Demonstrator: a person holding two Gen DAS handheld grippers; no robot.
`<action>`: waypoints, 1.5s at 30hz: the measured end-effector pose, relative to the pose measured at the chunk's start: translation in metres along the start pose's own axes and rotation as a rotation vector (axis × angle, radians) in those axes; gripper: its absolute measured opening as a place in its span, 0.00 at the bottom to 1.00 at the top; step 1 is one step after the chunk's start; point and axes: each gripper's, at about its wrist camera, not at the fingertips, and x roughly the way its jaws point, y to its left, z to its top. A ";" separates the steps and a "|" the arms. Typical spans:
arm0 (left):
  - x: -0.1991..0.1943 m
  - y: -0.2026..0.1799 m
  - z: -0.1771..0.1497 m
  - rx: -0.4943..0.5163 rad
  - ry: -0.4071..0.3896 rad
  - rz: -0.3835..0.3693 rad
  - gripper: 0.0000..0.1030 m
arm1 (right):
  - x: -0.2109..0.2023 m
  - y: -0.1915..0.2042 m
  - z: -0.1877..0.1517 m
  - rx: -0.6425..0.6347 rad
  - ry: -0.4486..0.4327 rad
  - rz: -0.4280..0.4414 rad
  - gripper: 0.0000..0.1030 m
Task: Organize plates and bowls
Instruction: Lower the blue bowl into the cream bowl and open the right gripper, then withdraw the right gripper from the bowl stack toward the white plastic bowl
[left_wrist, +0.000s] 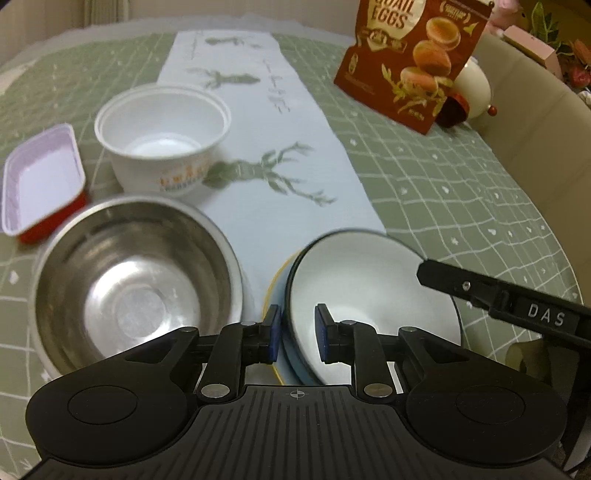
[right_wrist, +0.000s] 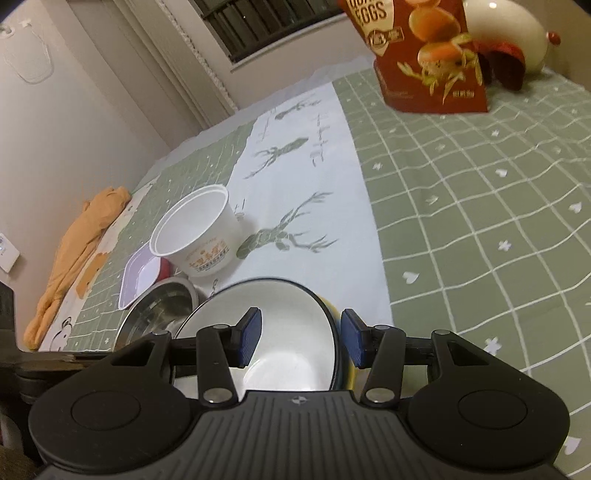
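Two claws straddle one white bowl (left_wrist: 369, 295), each at its own side of the rim.
The left claw (left_wrist: 297, 334) has its pads either side of the bowl's left rim, narrowly apart; whether they press it I cannot tell. The right claw (right_wrist: 299, 338) stands wider over the right rim, its pads clear of it. The bowl is tilted, atop a yellow-rimmed dish (left_wrist: 275, 280). Just left of the left claw sits a steel bowl (left_wrist: 136, 284); ahead of that, a paper cup (left_wrist: 162, 136) and a red tray (left_wrist: 40, 184). Far ahead right on the tabletop (left_wrist: 443, 192) stands a snack bag (left_wrist: 410, 62).
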 end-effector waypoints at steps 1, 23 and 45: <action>-0.002 -0.001 0.001 0.008 -0.006 0.008 0.22 | -0.001 -0.001 0.000 0.001 -0.005 -0.001 0.47; 0.044 0.013 0.006 -0.014 0.123 -0.022 0.26 | 0.042 -0.010 -0.031 0.053 0.162 0.023 0.52; 0.075 0.001 0.038 0.023 0.017 0.017 0.33 | 0.081 -0.016 0.004 0.067 0.086 -0.063 0.54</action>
